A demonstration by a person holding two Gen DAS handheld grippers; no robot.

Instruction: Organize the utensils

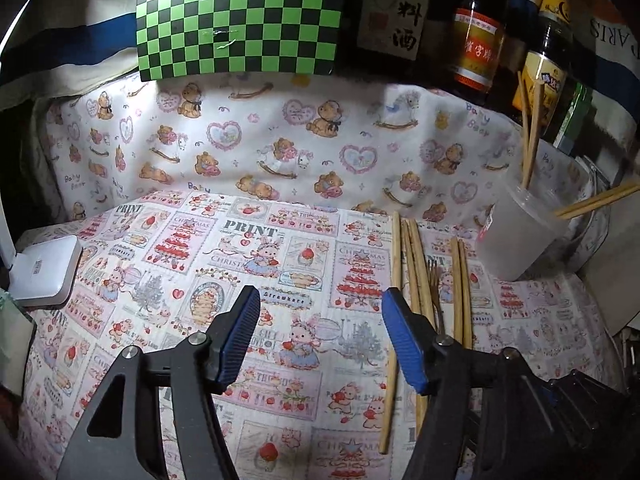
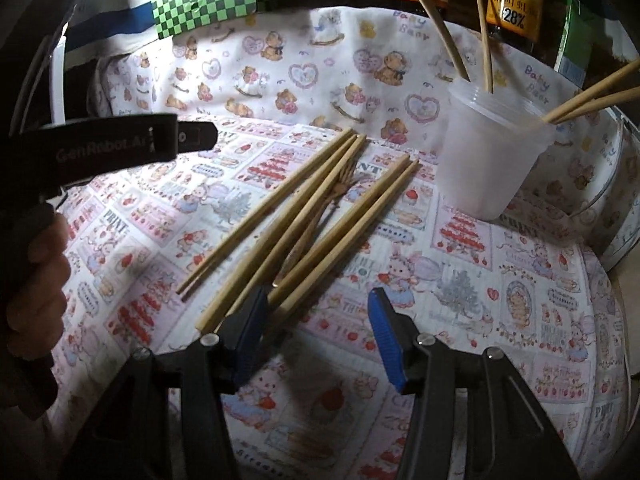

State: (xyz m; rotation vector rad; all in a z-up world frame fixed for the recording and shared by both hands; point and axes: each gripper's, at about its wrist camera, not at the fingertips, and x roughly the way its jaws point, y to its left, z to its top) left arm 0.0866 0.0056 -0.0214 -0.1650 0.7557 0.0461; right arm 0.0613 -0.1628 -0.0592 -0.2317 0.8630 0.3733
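Chopsticks (image 2: pixel 304 216), pale wooden sticks, lie loose beside a fork (image 2: pixel 320 208).

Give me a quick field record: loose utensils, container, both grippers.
loose utensils: wooden chopsticks lying on the printed cloth, a small fork among them
container: translucent plastic cup, upright, chopsticks in cup leaning out
left gripper: jaws open, nothing between them
right gripper: jaws open, empty, near the chopstick ends
background: sauce bottles behind the cup
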